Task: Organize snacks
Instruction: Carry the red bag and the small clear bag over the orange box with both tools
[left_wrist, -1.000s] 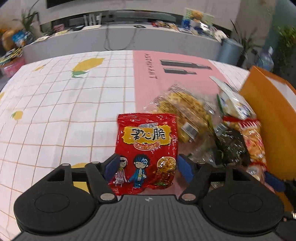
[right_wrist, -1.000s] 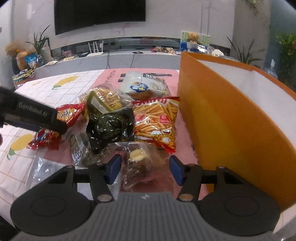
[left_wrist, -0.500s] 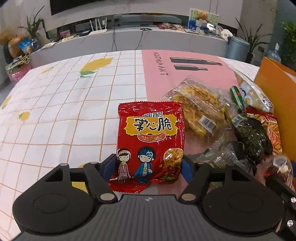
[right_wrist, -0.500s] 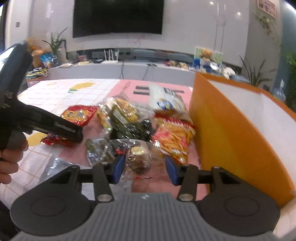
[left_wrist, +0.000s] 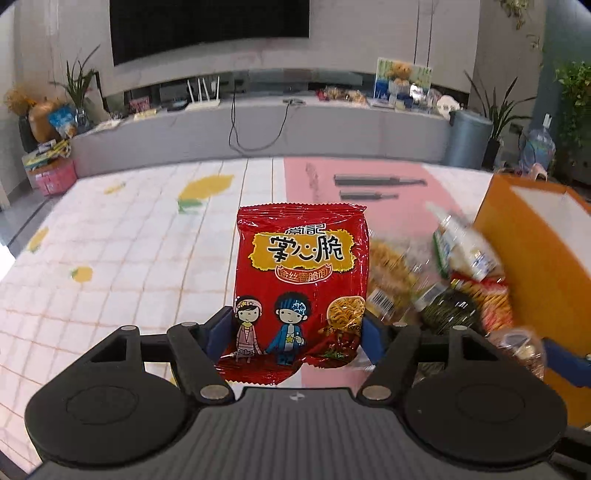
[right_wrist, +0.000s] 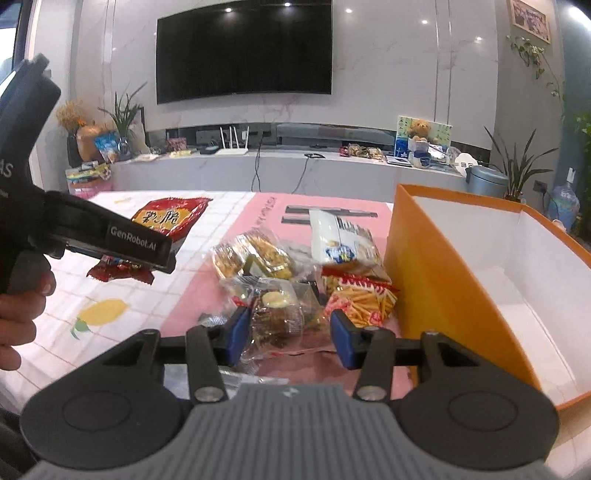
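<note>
Fig.: two hand-held grippers over a snack pile, orange box (right_wrist: 436, 280) as landmark.

Progress: box interior is white and looks empty as far as visible, so sorting appears to be at an early stage; no snack is inside yet. Two items are in hand, the rest lie on the table.

Left gripper (left_wrist: 295, 328): jaws wide, clamped across the lower part of a red noodle-snack bag (left_wrist: 301, 273), which hangs lifted above the table, well left of the box.

Right gripper (right_wrist: 286, 332): jaws at medium width, pads pressed on a clear-wrapped pastry pack (right_wrist: 277, 314), just left of the box's near corner.

Left to do (judgement): carry both packs to the box, then clear the pile beside its left wall: fries bag (right_wrist: 360, 299) nearest the wall, white pack (right_wrist: 343, 240) behind it, clear bag of yellow crisps (right_wrist: 255, 258) farther left, dark green pack (left_wrist: 447, 310) between. Approx. four items, some overlapping; exact count unclear.

Surface: tablecloth (left_wrist: 129, 258), white grid w/ yellow lemon prints, plus a pink mat (right_wrist: 258, 221) under the pile and box.

Room: wall TV (right_wrist: 243, 51), long low grey counter w/ router, cables, clutter; potted plants either side; grey bin (left_wrist: 469, 136) behind the box. A person's hand (right_wrist: 18, 314) grips the left tool's handle.
</note>
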